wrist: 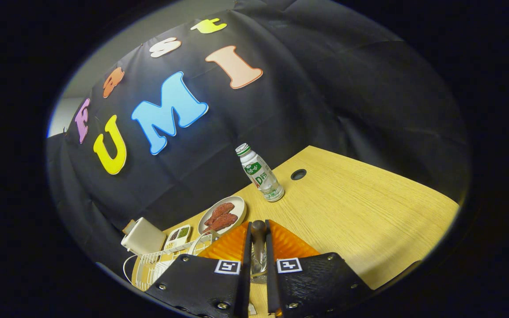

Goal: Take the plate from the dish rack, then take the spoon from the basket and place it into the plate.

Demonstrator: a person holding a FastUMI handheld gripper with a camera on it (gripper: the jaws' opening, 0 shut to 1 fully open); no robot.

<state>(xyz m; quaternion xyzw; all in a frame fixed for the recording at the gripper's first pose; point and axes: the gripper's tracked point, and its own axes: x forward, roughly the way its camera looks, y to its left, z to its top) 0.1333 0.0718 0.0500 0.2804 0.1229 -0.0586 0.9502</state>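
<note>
Spoon [258, 234] between hand-held gripper [258, 269] fingers.

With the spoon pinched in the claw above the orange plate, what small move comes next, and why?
Probably lower it a little and open. The claw is shut on the spoon, whose tip hangs over the orange plate, so the spoon should drop inside.

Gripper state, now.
Gripper: fingers closed on the spoon, held above the orange plate.
</note>
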